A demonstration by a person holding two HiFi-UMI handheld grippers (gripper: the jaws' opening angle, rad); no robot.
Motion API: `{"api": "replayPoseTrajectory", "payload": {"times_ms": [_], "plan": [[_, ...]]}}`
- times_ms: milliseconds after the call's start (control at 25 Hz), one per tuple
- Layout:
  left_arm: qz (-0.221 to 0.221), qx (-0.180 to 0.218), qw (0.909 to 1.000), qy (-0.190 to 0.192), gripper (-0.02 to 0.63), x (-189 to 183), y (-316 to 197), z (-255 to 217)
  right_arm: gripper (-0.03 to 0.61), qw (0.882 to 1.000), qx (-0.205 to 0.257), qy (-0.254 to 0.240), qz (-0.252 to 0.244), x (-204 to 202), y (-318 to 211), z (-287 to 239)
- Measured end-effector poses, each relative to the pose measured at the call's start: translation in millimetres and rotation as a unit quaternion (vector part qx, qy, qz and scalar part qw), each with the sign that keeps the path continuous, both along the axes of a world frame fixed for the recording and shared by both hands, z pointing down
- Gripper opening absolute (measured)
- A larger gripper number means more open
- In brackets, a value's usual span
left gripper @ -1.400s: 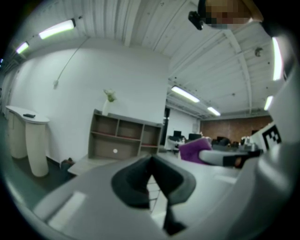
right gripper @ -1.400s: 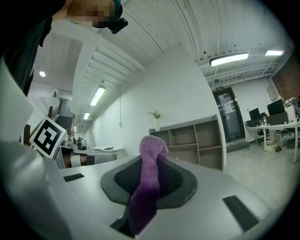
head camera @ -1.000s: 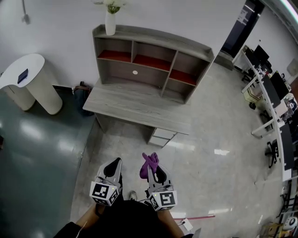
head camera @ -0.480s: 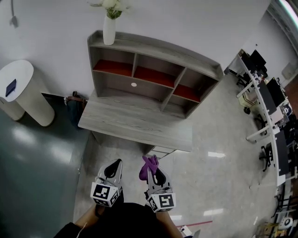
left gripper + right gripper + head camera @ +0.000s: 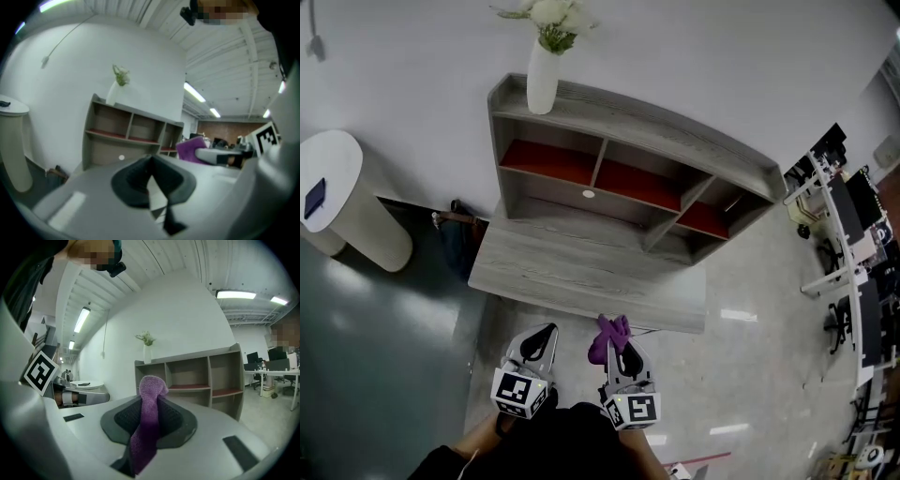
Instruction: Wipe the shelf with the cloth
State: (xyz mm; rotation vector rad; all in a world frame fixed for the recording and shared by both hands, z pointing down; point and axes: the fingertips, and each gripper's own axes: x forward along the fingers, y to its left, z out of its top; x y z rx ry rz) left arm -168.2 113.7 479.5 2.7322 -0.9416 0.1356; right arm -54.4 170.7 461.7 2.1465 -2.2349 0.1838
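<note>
The purple cloth (image 5: 147,423) is pinched between the right gripper's (image 5: 617,339) fingers (image 5: 178,423). It runs up the seam between the dark pads, and its bunched end pokes out past the tips toward the shelf (image 5: 623,141). The left gripper (image 5: 546,334) holds nothing, its fingers clenched together. It sits just beside the right one, on the side away from the shelf's open right end.

The shelf is grey wood with red-lined upper compartments, and it stands at the back of a grey worktop (image 5: 572,272) against a white wall. A white vase (image 5: 542,80) of pale flowers stands on the shelf's top at its left end. A white round table (image 5: 342,183) is left of the shelf, and a dark bag (image 5: 455,234) sits on the floor between them. Office desks (image 5: 853,244) stand well right of the shelf on a glossy floor (image 5: 750,375).

A second ago the shelf was farther off. The worktop's front edge now lies just ahead of the cloth's tip, and the drawer unit below it no longer shows.
</note>
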Motion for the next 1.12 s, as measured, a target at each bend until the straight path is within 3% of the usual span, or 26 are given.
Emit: {"api": "replayPoseTrajectory", "payload": {"times_ms": [240,480,1120], "plan": [[0.002,-0.004,1.0,0.008,0.005,9,-38,-2,0.066,1.0,-0.002,-0.003,0.008,8,-38,2],[0.012,0.0,0.9999,0.006,0.005,48,-73,-2,0.066,1.0,0.011,-0.01,0.007,38,-85,2],[-0.049,0.01,0.9987,-0.003,0.005,144,-202,-22,0.066,0.999,0.021,-0.034,-0.028,130,-230,1]]}}
